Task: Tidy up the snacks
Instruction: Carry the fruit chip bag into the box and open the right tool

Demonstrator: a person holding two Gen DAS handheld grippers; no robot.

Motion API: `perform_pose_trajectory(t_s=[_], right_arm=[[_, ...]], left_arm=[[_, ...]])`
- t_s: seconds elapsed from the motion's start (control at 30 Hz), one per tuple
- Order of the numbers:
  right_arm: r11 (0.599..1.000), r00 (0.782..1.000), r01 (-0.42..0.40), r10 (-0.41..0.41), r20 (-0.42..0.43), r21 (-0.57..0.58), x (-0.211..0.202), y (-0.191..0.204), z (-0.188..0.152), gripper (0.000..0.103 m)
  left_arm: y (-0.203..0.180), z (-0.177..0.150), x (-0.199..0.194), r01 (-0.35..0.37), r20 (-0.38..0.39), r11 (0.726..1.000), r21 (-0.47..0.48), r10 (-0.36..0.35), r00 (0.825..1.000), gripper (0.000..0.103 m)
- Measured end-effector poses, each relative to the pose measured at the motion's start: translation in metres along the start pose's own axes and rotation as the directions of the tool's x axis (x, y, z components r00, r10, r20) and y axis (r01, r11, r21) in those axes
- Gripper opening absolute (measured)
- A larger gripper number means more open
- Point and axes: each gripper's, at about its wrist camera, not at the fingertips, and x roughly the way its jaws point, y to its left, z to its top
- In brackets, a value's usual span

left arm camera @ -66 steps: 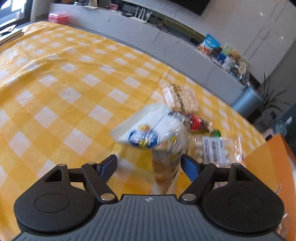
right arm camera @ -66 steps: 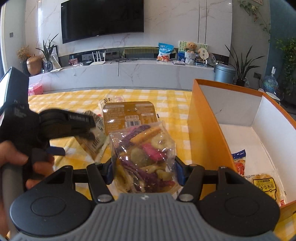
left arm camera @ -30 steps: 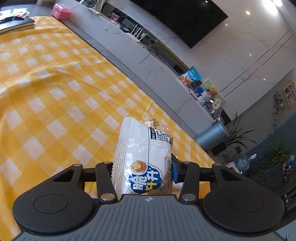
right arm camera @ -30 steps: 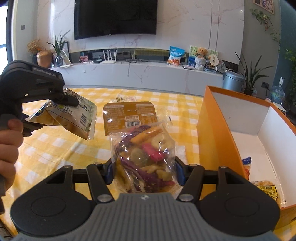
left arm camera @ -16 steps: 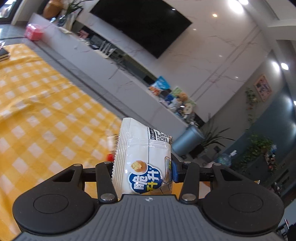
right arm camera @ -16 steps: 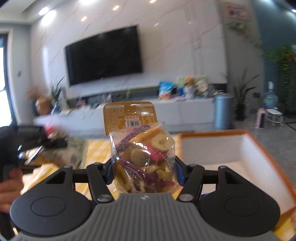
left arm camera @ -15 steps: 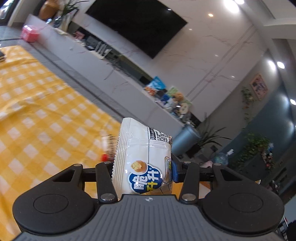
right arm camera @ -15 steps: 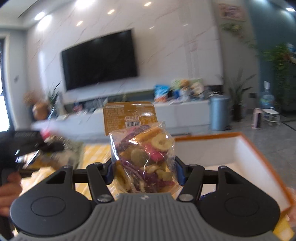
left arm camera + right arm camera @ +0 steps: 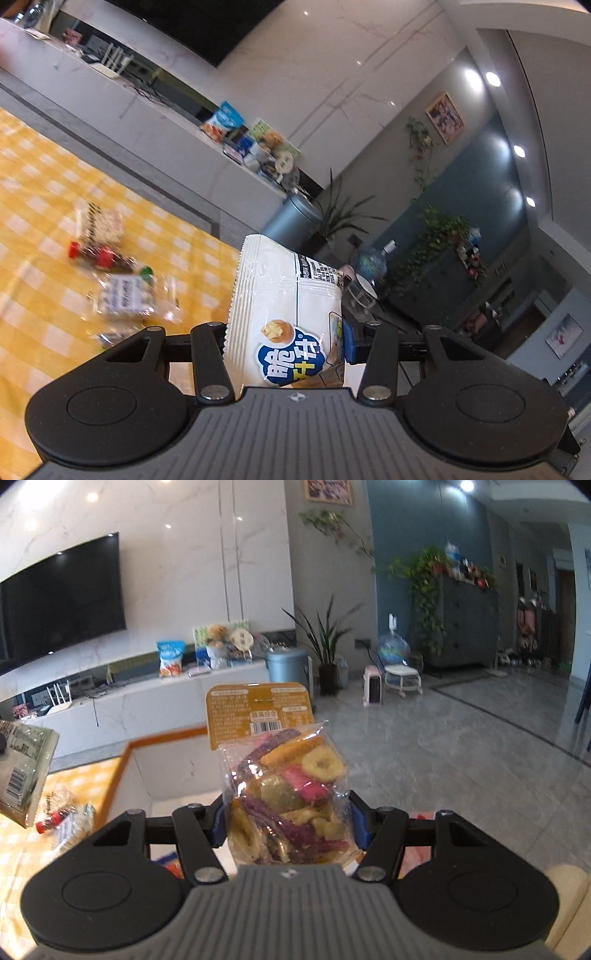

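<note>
A yellow checked tablecloth point(image 9: 44, 206) covers the table, and at its end stands the orange box point(image 9: 127, 760) with white inner walls. Above the box, the right gripper point(image 9: 286, 819) is clamped on a clear bag of mixed vegetable chips point(image 9: 291, 794) with an orange header card. The left gripper point(image 9: 284, 345) squeezes a white snack packet point(image 9: 284, 314) upright, held up over the table. Three small packets lie close together on the cloth: a clear labelled pouch point(image 9: 129, 299), a dark wrapped snack point(image 9: 99, 256), and a pale packet point(image 9: 99, 223).
</note>
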Motion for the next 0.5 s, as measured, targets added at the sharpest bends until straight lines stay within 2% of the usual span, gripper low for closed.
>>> perform_pose_trajectory(t_s=[0.13, 0.5], right_arm=[[0.999, 0.998, -0.05, 0.051, -0.038, 0.019, 0.01, -0.004, -0.004, 0.06], [0.998, 0.996, 0.028, -0.032, -0.082, -0.051, 0.023, 0.01, -0.006, 0.061]], left_arm=[[-0.006, -0.009, 0.014, 0.015, -0.03, 1.0, 0.027, -0.014, 0.999, 0.053], [-0.011, -0.018, 0.019, 0.038, -0.046, 0.998, 0.055, -0.035, 0.998, 0.053]])
